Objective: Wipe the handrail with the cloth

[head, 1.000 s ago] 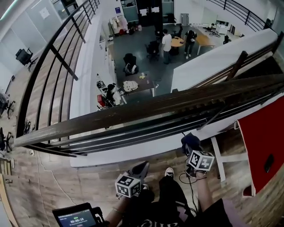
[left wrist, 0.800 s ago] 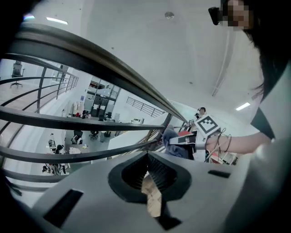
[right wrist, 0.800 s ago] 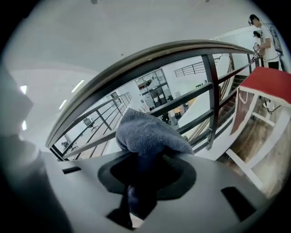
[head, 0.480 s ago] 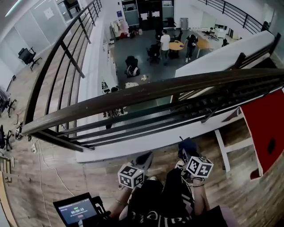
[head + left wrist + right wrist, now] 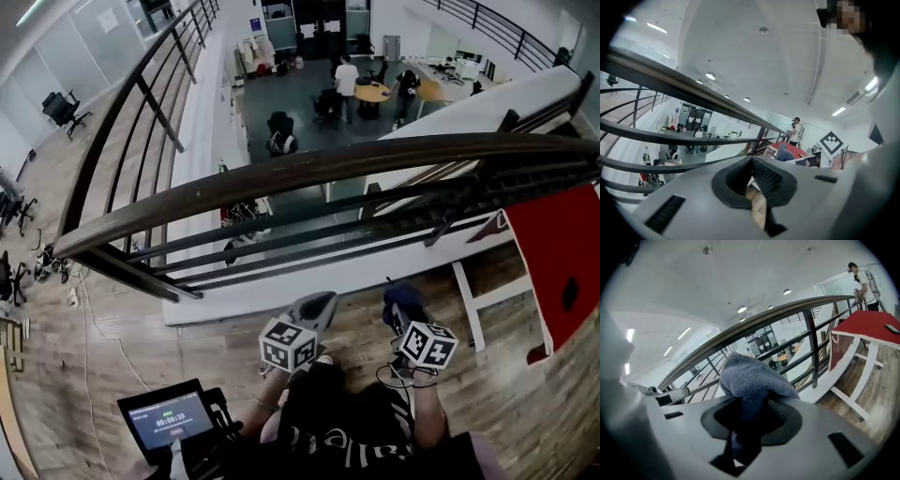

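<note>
Below the handrail [image 5: 328, 169], right gripper [image 5: 746, 423] clamps cloth [image 5: 751, 377], plain only in its view; left gripper [image 5: 753, 182] closed.

The handrail [image 5: 309, 172] spans my view from 9 o'clock to 3 o'clock. My 2 grippers are below it near 6 o'clock, clear of the rail: left gripper [image 5: 319, 302], right gripper [image 5: 404, 315]. A dark cloth [image 5: 401, 298] is bunched at the right gripper's tip. A red table [image 5: 558, 262] lies at 3 o'clock.
</note>
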Action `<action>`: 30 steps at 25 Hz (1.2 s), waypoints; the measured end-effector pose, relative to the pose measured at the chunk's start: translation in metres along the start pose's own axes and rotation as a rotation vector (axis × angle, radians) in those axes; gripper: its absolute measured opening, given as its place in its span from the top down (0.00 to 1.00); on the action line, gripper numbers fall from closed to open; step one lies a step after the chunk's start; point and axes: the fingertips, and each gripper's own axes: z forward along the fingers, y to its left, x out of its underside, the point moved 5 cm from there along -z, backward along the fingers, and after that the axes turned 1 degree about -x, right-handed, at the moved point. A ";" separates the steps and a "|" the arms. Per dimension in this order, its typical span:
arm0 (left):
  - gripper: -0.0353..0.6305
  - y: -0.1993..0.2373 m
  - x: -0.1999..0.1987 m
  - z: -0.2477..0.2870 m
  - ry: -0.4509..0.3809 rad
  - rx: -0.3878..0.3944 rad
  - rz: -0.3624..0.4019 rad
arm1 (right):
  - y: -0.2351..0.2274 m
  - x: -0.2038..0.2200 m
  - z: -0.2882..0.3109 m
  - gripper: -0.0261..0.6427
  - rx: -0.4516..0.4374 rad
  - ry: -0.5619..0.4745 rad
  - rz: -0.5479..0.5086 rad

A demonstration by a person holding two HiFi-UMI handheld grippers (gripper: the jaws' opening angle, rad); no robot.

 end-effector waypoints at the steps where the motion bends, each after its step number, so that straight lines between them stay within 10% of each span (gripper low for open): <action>1: 0.94 -0.015 0.000 0.001 -0.002 0.007 0.005 | -0.004 -0.002 -0.013 0.81 -0.001 -0.007 -0.006; 14: 0.94 -0.167 0.013 0.014 -0.006 0.017 0.033 | -0.049 -0.003 -0.131 0.81 -0.082 0.003 -0.059; 30: 0.94 -0.246 0.072 0.007 -0.010 -0.006 0.032 | -0.086 0.041 -0.193 0.81 -0.160 0.004 -0.118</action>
